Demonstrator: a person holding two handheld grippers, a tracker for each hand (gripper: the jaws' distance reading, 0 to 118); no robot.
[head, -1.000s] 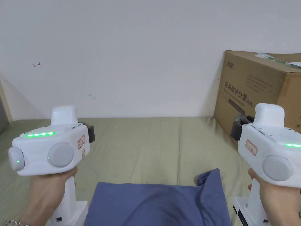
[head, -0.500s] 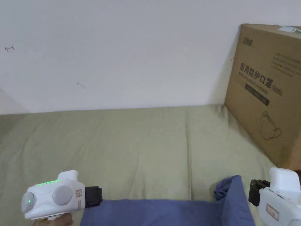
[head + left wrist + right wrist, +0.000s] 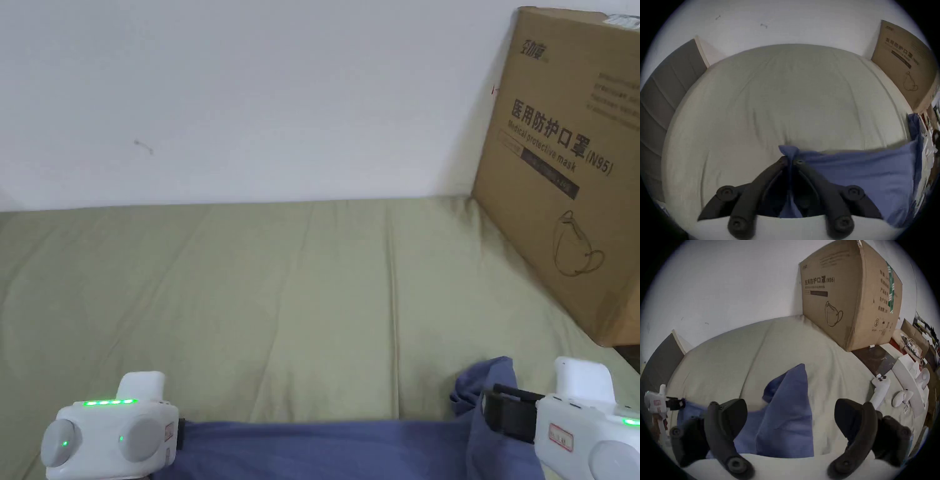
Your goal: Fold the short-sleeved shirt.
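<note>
Left claw (image 3: 791, 160) has come down, pinching shirt (image 3: 859, 175) corner; right claw (image 3: 791, 421) gapes around it.

Olive bedsheet (image 3: 300, 281), cardboard box (image 3: 562, 169) against white wall (image 3: 250, 94), white controllers (image 3: 881, 386) beside it

The bottom edge of the head view cuts off most of the blue shirt (image 3: 325, 447), leaving me a strip of its far side. My left gripper (image 3: 181, 434) hides its own jaws behind its white body there. In the left gripper view the pinched shirt corner (image 3: 790, 155) blurs, and the right rim squeezes the far clutter beyond telling.
</note>
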